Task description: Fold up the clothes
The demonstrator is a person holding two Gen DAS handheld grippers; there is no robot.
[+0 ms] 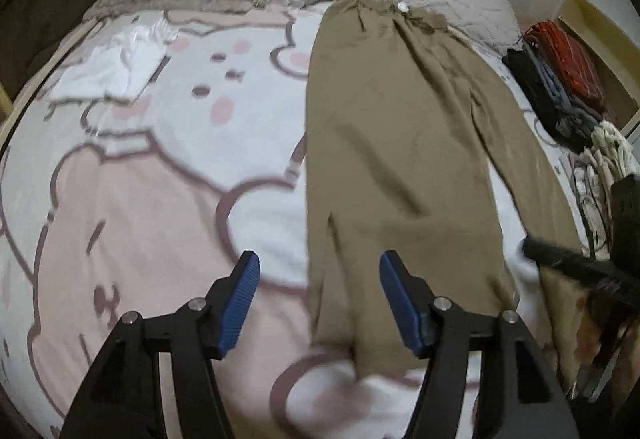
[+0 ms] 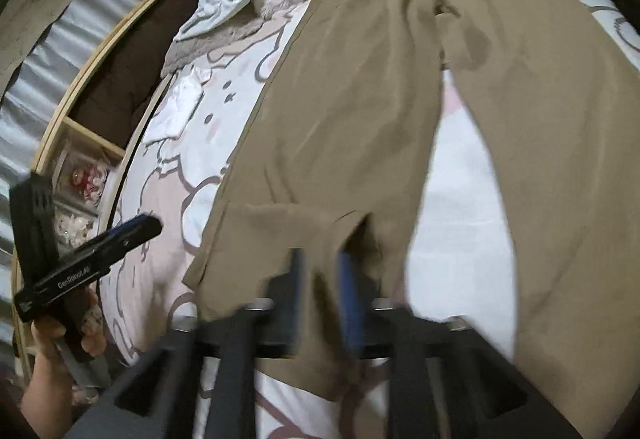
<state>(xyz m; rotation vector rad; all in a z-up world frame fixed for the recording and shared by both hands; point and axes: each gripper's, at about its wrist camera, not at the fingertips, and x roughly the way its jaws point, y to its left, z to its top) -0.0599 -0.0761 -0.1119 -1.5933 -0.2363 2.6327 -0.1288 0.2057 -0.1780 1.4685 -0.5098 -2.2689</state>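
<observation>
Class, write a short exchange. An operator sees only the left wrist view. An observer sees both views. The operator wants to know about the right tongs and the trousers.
Operator: My view only shows the right tongs as a blur at the edge. Do they hold anything?
Observer: Yes. The right tongs look closed on the hem of one leg of the trousers.
Operator: And how do my left tongs sit, seen from there?
Observer: The left tongs hang beside the trousers, over the bedspread, clear of the cloth.
</observation>
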